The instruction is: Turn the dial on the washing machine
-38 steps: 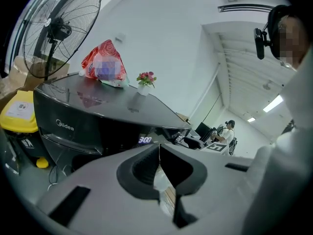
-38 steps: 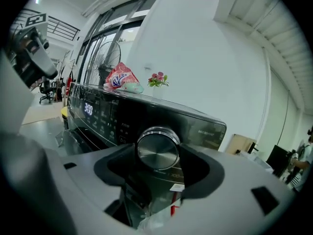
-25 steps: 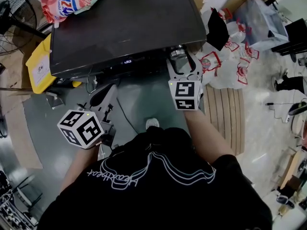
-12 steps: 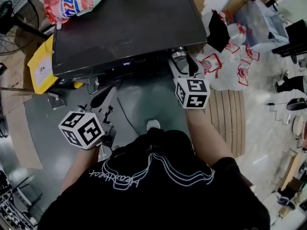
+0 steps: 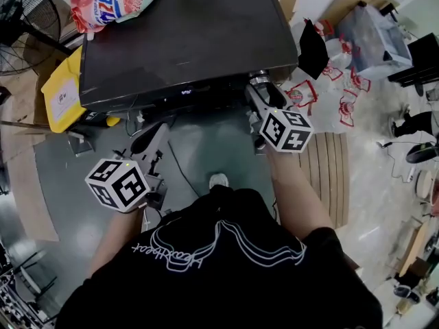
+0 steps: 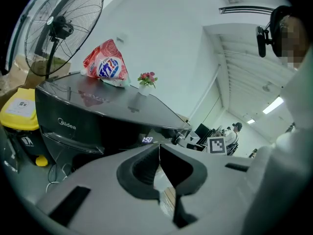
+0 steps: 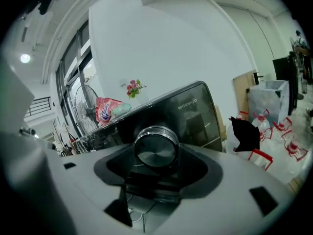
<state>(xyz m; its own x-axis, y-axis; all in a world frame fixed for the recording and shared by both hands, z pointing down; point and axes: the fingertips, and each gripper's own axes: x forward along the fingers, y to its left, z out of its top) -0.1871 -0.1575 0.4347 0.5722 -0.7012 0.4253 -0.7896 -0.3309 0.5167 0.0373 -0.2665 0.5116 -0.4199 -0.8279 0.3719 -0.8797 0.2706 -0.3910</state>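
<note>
The dark washing machine [image 5: 185, 40] stands in front of me, its silver dial [image 5: 258, 79] at the right end of the front panel. My right gripper [image 5: 261, 91] is shut on that dial. In the right gripper view the dial [image 7: 156, 148] sits between the two grey jaws, which close on its sides. My left gripper [image 5: 147, 140] hangs lower left, away from the machine, with nothing in it. In the left gripper view its jaws [image 6: 159, 153] meet, and the machine [image 6: 73, 126] with its lit display [image 6: 146, 140] lies beyond.
A red and blue detergent bag [image 5: 110, 2] lies on the machine's lid. A fan [image 5: 24, 12] and a yellow bin [image 5: 62, 91] stand at the left. White bags with red print [image 5: 329, 94] and a wooden pallet [image 5: 322, 170] are on the floor at the right.
The right gripper has rolled about the dial, its marker cube swinging to the right while the jaws stay on the dial. The left gripper has hardly moved.
</note>
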